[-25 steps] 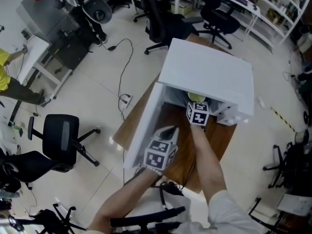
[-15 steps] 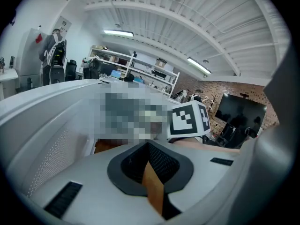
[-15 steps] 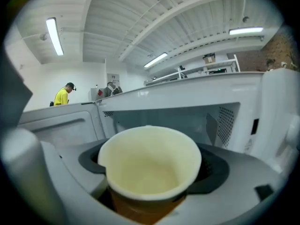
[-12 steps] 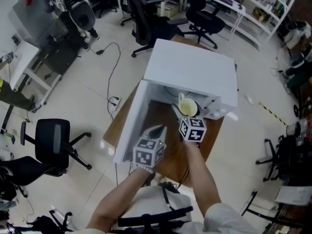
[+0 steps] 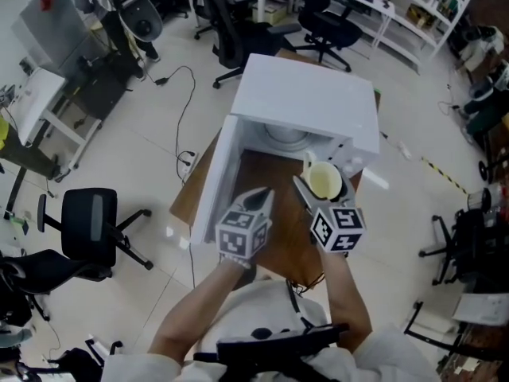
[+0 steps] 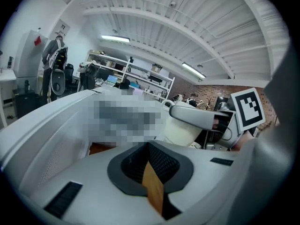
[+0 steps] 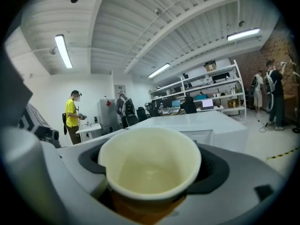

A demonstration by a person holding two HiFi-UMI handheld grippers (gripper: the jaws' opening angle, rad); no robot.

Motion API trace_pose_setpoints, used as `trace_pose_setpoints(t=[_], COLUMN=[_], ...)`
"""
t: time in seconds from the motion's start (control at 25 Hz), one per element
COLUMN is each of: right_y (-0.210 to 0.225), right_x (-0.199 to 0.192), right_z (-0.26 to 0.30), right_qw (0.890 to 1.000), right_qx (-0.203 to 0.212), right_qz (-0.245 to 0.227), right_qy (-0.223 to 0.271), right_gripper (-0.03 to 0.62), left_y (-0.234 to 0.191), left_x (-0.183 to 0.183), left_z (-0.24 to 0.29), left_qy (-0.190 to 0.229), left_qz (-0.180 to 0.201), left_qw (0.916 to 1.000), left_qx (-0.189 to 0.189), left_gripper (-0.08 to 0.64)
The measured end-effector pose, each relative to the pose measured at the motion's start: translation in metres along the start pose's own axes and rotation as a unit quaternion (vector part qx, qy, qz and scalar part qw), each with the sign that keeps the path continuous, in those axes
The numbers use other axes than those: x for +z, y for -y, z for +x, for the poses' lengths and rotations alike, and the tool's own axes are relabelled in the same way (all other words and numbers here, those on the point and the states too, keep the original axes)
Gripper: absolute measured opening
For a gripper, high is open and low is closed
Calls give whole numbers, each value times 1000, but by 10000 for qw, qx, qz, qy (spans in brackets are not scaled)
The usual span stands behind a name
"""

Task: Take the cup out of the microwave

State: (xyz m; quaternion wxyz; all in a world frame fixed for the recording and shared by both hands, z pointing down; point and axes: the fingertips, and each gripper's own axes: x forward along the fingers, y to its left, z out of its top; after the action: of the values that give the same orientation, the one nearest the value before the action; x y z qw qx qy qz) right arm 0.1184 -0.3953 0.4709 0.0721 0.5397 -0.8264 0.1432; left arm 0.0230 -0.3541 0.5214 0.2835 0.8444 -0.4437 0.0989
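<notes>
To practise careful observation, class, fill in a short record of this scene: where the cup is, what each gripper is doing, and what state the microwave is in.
cup: pale, upright, looks empty, outside the microwave, in front of its opening
right gripper: closed on the cup
left gripper: jaws together, holding nothing, beside the open door
microwave: white, standing on the wooden table
door: swung open on the left side in the head view
inside microwave: only the turntable can be seen

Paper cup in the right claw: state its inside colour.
Round paper cup is pale cream inside; clearest in right gripper view.
</notes>
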Motion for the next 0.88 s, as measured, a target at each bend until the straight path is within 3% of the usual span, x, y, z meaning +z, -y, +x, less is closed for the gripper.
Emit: trace_pose_setpoints(t=[0.28,0.88], right_y=[-1,-1], right_x=[7,7], right_z=[-46,-51], right_qw=[9993,9972], right_qx=[30,154], right_qz=[353,704], right_qy=[87,200], right_gripper=[488,488], left_y=[22,21], left_x=[-2,0], left_z=[-4,-13], left_qy=[109,130], left_qz=[-23,64], left_qw=[9999,9999], left_qx=[-117,-3], left_gripper=[-8,-8])
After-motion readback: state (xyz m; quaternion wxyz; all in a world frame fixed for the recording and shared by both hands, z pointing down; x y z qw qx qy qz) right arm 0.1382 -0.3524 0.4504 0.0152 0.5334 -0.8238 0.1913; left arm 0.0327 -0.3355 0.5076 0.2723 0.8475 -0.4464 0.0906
